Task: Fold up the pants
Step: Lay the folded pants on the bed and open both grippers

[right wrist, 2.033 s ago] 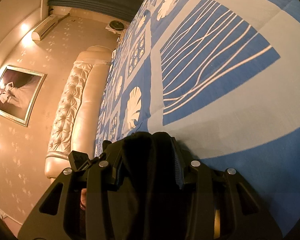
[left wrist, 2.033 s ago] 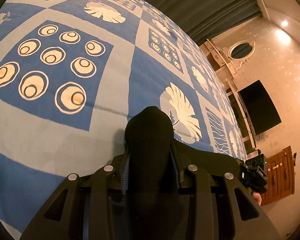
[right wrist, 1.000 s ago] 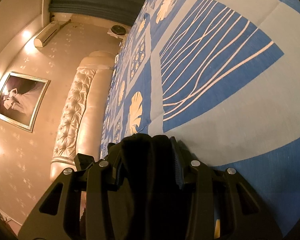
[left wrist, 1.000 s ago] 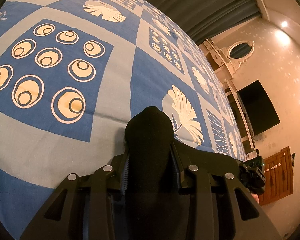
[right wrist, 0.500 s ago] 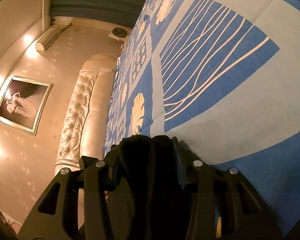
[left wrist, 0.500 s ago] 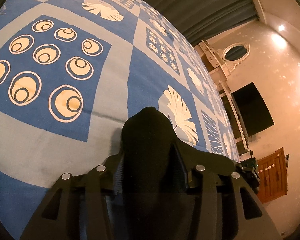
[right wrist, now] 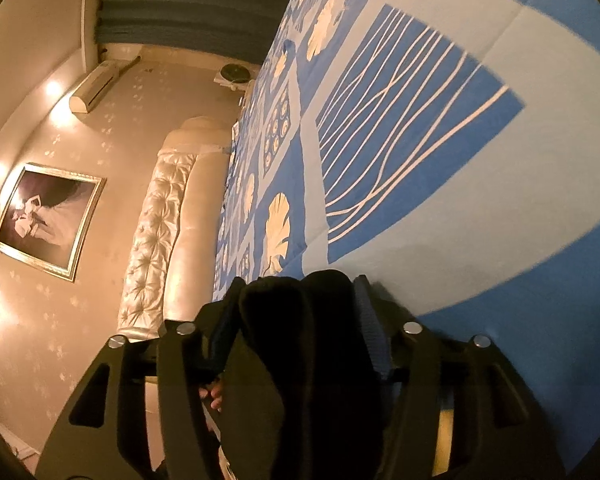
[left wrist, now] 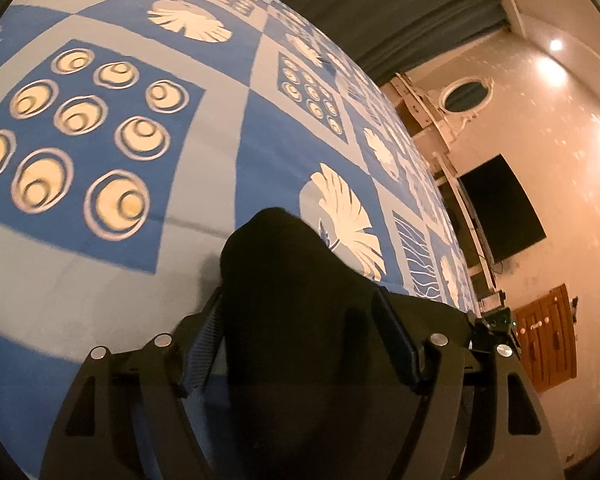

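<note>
Left wrist view: I am spreading both tongs, the left gripper (left wrist: 300,320) and the right gripper (right wrist: 296,320), their jaws just now opening off the black pants (left wrist: 292,280) bunched between them, to lay the cloth onto the blue patterned bedspread (left wrist: 220,152) ahead.

The pants (left wrist: 300,312) are black, of a thick matte cloth, bunched into a rounded hump that lies on the blue-and-white patterned bedspread (left wrist: 220,152) of the bed. In the right wrist view another gathered part of the pants (right wrist: 300,340) shows as two or three soft upright folds side by side, low over the same bedspread. No waistband, leg or hem can be told apart in either view.
</note>
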Motion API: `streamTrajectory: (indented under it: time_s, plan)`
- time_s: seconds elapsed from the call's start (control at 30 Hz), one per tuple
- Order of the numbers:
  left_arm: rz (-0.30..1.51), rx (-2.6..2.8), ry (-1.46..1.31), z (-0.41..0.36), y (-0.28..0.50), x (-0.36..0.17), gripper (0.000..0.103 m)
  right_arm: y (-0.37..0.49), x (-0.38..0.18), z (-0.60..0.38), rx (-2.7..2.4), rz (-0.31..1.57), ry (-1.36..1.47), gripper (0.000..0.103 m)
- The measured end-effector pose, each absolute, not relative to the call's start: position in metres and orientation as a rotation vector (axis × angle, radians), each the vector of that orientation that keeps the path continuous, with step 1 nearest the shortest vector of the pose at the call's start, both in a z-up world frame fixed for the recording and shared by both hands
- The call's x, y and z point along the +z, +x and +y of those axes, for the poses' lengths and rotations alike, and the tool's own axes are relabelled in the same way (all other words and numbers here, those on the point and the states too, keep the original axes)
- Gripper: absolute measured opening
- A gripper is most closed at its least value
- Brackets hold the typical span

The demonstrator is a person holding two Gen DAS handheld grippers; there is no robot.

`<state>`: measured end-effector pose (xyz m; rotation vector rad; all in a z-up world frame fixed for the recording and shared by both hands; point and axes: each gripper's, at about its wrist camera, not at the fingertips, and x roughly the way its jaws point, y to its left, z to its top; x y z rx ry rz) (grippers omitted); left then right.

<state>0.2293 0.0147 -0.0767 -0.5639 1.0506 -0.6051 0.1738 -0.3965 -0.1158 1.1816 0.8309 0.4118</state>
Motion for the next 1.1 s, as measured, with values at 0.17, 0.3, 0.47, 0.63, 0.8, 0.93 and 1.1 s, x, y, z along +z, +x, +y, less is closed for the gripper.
streamTrajectory:
  time_s: [0.17,0.3,0.47,0.63,0.8,0.93,1.1]
  plan:
    - [1.067,-0.535,-0.524,0.019,0.209,-0.073,0.082,0.146,-0.113,-0.416,0.340,0.803,1.216,0.063]
    - [1.077,-0.480,-0.442,0.018,0.184,-0.068,0.086,0.113,-0.112,-0.425,0.272,0.800,1.213,0.067]
    - [1.068,-0.403,-0.281,0.009,0.141,-0.061,0.086,0.076,-0.101,-0.419,0.204,0.830,1.126,0.079]
    - [1.027,-0.352,-0.242,0.010,0.102,-0.052,0.086,0.043,-0.085,-0.392,0.117,0.883,0.960,0.091]
    - [0.969,-0.304,-0.177,0.006,0.062,-0.036,0.086,0.017,-0.077,-0.366,0.014,0.932,0.847,0.092]
    - [0.931,-0.292,-0.109,0.000,0.029,-0.023,0.086,0.000,-0.072,-0.353,-0.039,0.974,0.821,0.092]
    - [0.867,-0.263,-0.060,-0.006,-0.006,-0.009,0.086,-0.024,-0.055,-0.320,-0.092,1.018,0.640,0.092]
